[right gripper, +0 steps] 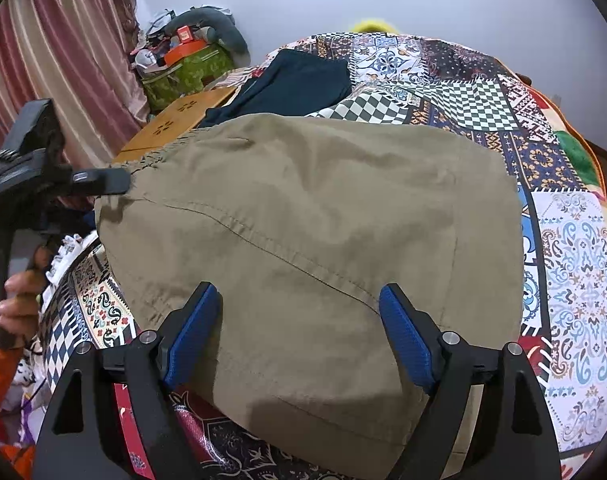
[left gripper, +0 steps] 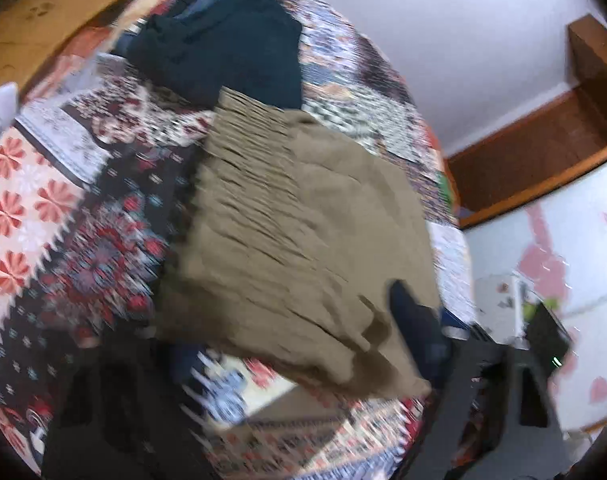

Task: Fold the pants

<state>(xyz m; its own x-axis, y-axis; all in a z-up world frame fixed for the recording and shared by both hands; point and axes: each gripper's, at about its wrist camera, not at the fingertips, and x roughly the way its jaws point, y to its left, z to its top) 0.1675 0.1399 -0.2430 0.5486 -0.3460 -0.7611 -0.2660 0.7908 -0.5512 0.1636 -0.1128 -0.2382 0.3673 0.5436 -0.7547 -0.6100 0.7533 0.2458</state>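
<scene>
Currently, the khaki pants (right gripper: 303, 240) lie spread on the patchwork quilt (right gripper: 575, 280). Right gripper (right gripper: 299, 316): jaws wide apart over the pants' near edge, gripping nothing. Left gripper (right gripper: 103, 182): at the pants' elastic waistband; its jaw state cannot be determined.

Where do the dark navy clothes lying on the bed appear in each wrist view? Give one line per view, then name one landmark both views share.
Left wrist view: the dark navy clothes lie at upper centre, just beyond the gathered waistband of the khaki pants.
Right wrist view: the dark navy clothes lie at upper centre-left, behind the khaki pants.
Shared landmark: the wooden board left of the clothes.
</scene>
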